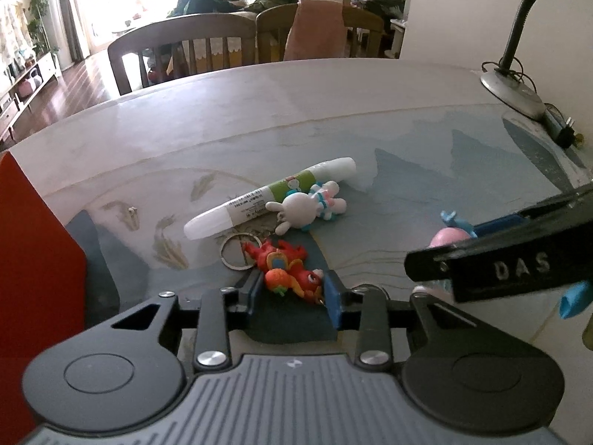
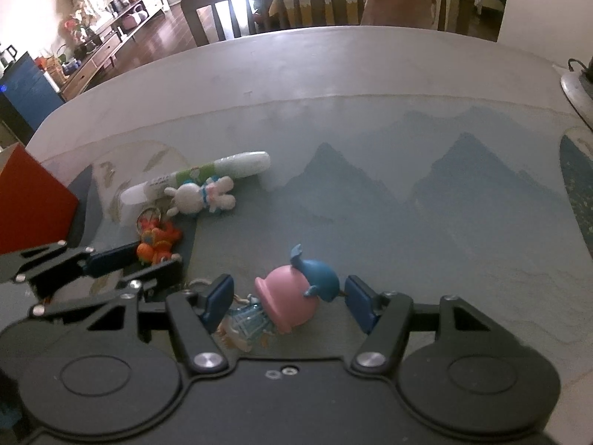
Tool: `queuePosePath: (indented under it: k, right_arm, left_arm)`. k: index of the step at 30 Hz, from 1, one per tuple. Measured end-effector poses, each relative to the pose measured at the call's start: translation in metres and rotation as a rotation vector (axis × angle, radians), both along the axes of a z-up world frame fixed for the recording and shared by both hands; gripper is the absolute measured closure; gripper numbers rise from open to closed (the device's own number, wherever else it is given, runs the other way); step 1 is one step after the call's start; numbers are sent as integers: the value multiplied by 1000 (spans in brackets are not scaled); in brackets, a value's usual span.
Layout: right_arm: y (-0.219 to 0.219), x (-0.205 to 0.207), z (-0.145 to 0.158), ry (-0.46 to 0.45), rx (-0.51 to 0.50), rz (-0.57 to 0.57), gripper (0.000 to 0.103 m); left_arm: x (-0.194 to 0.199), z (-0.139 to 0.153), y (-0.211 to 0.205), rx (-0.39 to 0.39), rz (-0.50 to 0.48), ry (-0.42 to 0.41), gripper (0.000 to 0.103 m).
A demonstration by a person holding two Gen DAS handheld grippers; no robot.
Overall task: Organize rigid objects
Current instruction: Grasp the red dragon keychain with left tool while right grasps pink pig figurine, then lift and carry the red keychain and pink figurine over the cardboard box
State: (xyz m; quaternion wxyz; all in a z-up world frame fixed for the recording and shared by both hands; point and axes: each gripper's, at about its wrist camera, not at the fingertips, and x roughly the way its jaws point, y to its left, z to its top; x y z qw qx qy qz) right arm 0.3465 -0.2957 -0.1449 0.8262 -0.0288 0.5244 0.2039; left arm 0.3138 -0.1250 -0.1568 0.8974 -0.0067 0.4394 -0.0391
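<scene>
Right wrist: hand-held gripper [image 2: 287, 302] wide open over mountain-print table [image 2: 370, 193], chairs [image 2: 255, 0] beyond.

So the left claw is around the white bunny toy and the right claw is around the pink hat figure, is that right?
Not quite. The left claw brackets the red keychain figure, not the white bunny, which lies farther off beside the marker; the left wrist view shows it. The right claw does bracket the pink hat figure.

A white plastic marker pen [image 1: 270, 198] carries a green label band. The bunny figurine [image 1: 306, 207] is white with pastel stripes. Blue mountain shapes pattern the grey-blue table mat [image 2: 426, 200].
</scene>
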Motion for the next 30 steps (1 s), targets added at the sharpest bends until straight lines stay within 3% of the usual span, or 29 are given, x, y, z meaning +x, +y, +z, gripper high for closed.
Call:
queuePosePath:
  k: [14,16,17,23,25,27,30]
  right_arm:
    - [-13,-45,26,-45,7,92,39]
    - [-14,-51,31,-46,7,104,80]
    - [-15,-53,32,-24,19,116,87]
    - [-17,-67,31,-2,25,143,85]
    - [-16,-70,32,-9,25,164,76]
    - [-13,-72,32,-17,25,199,74]
    - [-8,-71,30,-50,-9,226,60]
  left_arm:
    - [-32,19,2,-74,5,-2,69]
    - [-41,22,4,-80,13,10,69]
    - [-45,23,5,-91,19,13,69]
    - [-67,33,10,-99,34,8,69]
    - [-73,35,12,-101,39,6,69]
    - [-79,37,14,-100,43,3,69]
    - [-85,39,17,-101,53,0,69]
